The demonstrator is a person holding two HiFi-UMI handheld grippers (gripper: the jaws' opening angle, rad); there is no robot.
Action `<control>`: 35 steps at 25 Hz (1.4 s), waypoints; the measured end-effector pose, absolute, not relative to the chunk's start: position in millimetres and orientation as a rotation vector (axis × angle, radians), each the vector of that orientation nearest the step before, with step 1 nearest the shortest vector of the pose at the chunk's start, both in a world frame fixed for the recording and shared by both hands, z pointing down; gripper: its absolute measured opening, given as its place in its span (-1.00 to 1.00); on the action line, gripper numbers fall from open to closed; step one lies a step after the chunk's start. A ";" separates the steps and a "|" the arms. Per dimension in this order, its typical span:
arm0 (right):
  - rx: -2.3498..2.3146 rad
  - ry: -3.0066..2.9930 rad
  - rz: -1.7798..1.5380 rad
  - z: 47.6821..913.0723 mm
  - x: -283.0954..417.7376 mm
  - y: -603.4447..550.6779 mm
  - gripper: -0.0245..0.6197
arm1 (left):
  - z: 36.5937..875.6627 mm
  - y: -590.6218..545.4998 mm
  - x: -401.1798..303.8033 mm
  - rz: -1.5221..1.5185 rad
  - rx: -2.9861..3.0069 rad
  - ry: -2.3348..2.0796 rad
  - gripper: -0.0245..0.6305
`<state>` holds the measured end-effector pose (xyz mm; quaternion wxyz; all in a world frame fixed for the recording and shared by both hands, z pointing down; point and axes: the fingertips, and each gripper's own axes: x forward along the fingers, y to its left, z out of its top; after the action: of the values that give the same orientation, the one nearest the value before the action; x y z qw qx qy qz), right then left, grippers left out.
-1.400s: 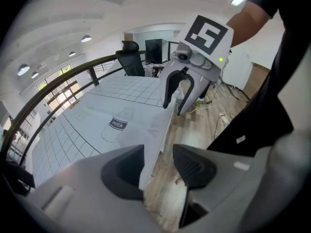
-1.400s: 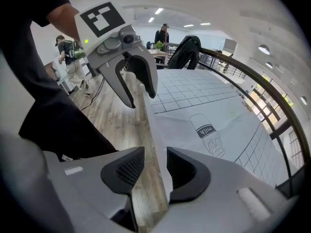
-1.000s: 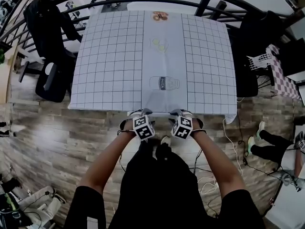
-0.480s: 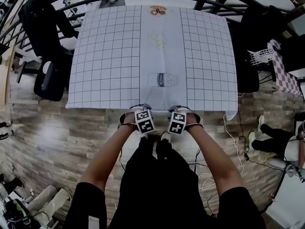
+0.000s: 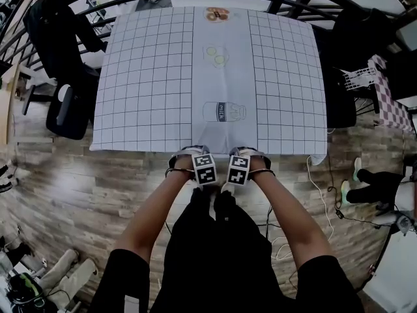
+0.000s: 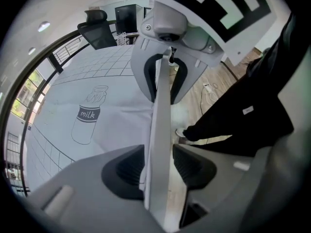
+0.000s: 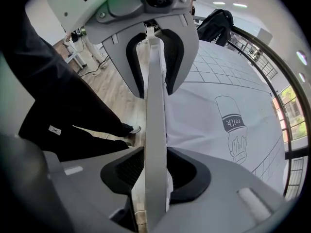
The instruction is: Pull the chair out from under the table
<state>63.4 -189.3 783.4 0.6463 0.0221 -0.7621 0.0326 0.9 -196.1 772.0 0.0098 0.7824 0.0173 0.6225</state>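
Chair back: thin white board at the table's near edge.
Left gripper: jaws apart around the board, not squeezing.
Right gripper: jaws just opened wide, board between them.
Risk: pulling before squeezing lets both slip off.
Room: open floor behind, but legs and cables are close.

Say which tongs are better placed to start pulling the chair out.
Right, narrowly. Both straddle the chair back unclamped. The right tongs, whose jaws have just been opening, have it centred; the left tongs leave a gap at one pad.
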 end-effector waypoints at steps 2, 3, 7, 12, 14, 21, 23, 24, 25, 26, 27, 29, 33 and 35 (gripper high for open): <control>0.049 -1.729 0.081 785.9 62.3 -190.0 -0.48 | 775.3 -197.9 0.7 1.951 2.445 0.058 -0.39; 0.048 -1.727 0.085 786.9 61.8 -190.2 -0.48 | 777.3 -197.6 -0.2 1.955 2.441 0.069 -0.40; 0.041 -1.714 0.074 791.5 61.1 -190.8 -0.50 | 785.6 -197.0 -8.0 2.007 2.430 0.133 -0.51; 0.041 -1.709 0.077 798.4 58.9 -190.6 -0.50 | 790.8 -195.8 -9.1 1.982 2.417 0.126 -0.53; 0.036 -1.707 0.070 801.3 58.3 -191.4 -0.50 | 791.0 -197.5 -8.1 1.962 2.414 0.108 -0.54; 0.039 -1.717 0.084 807.5 56.7 -193.9 -0.58 | 798.1 -201.9 -5.7 1.982 2.402 0.075 -0.63; 0.038 -1.722 0.100 807.0 56.1 -193.7 -0.58 | 800.6 -202.3 -6.0 2.014 2.398 0.079 -0.64; 0.040 -1.721 0.100 806.8 56.0 -193.6 -0.59 | 801.6 -202.3 -6.1 2.027 2.398 0.081 -0.64; 0.043 -1.717 0.090 807.1 56.0 -193.6 -0.62 | 802.7 -202.1 -6.1 2.037 2.399 0.082 -0.65; 0.049 -1.712 0.072 807.7 56.3 -193.9 -0.65 | 803.7 -202.1 -5.9 2.042 2.399 0.082 -0.65; 0.056 -1.709 0.051 808.2 56.6 -194.8 -0.68 | 804.7 -202.3 -5.5 2.046 2.397 0.081 -0.65; 0.067 -1.707 0.020 808.3 56.9 -196.5 -0.73 | 806.4 -202.9 -4.5 2.057 2.396 0.080 -0.65; 0.064 -1.708 0.025 808.2 56.9 -196.4 -0.72 | 808.5 -202.7 -3.1 2.068 2.405 0.082 -0.66; 0.067 -1.707 0.021 808.6 57.2 -197.0 -0.73 | 808.6 -203.2 -3.0 2.070 2.404 0.081 -0.66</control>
<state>57.2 -197.0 808.6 0.6569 0.0294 -0.7534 0.0094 -3.0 -203.2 808.6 -0.0158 0.7575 0.0256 0.6521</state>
